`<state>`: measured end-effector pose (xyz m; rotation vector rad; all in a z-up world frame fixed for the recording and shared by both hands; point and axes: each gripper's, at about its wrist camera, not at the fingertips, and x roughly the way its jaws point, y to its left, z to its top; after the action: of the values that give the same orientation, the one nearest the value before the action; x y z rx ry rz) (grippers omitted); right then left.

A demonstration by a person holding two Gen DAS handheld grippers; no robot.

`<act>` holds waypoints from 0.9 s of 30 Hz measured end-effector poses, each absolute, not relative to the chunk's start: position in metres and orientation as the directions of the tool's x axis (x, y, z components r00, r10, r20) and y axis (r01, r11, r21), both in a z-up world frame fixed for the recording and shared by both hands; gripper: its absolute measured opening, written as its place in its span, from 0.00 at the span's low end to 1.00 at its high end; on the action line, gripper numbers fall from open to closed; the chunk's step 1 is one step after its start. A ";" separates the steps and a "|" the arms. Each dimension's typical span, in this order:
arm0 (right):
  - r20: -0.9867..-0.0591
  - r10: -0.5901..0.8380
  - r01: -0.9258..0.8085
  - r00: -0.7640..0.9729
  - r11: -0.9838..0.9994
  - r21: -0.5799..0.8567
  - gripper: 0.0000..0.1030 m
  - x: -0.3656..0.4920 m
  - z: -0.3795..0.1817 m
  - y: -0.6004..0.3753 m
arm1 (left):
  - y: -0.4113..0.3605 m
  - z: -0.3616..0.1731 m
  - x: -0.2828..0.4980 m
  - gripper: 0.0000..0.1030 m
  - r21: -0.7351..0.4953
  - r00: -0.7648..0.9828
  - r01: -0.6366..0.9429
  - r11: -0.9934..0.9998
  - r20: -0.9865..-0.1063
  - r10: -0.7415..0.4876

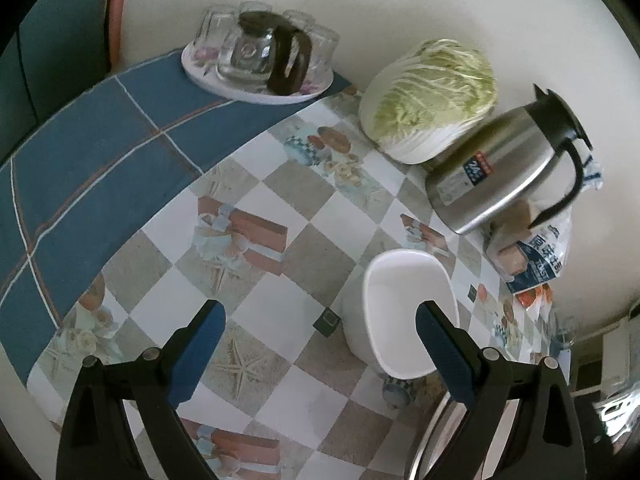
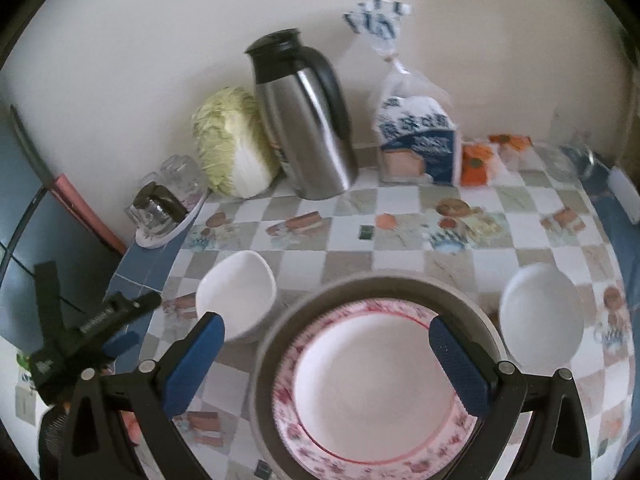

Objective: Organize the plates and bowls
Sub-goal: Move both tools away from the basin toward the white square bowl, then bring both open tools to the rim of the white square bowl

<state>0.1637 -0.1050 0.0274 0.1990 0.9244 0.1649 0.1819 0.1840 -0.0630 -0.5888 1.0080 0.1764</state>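
Blue-padded fingers [image 2: 196, 364] of the right gripper [image 2: 326, 364] spread wide over a floral-rimmed plate [image 2: 372, 380], which lies flat inside a grey round tray [image 2: 376, 286]. One white bowl [image 2: 236, 296] sits mouth-up left of the tray, another white bowl [image 2: 542, 316] right of it. The left gripper [image 1: 320, 356] hovers wide open and empty, tilted down, its right finger over the left bowl's [image 1: 404, 312] rim. On the steel thermos [image 1: 504, 164], a label reads "24". The bread bag [image 2: 416, 144] carries blurred Chinese print.
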 end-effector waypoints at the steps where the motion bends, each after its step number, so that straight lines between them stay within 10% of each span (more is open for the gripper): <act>1: -0.778 0.216 -0.069 0.589 0.973 0.219 1.00 0.169 0.032 -0.098 | 0.185 -0.064 0.183 0.93 -0.380 0.533 -0.403 0.833 -0.837 -0.125; 27: -0.925 0.053 -0.093 0.375 0.995 0.019 0.84 0.254 -0.021 -0.007 | 0.197 -0.090 0.223 0.93 -0.397 0.534 -0.404 0.825 -0.834 -0.140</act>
<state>0.2535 -0.0066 -0.0209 -0.0380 1.1825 0.0935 0.2230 0.1965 -0.0904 -0.6058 1.0113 0.1690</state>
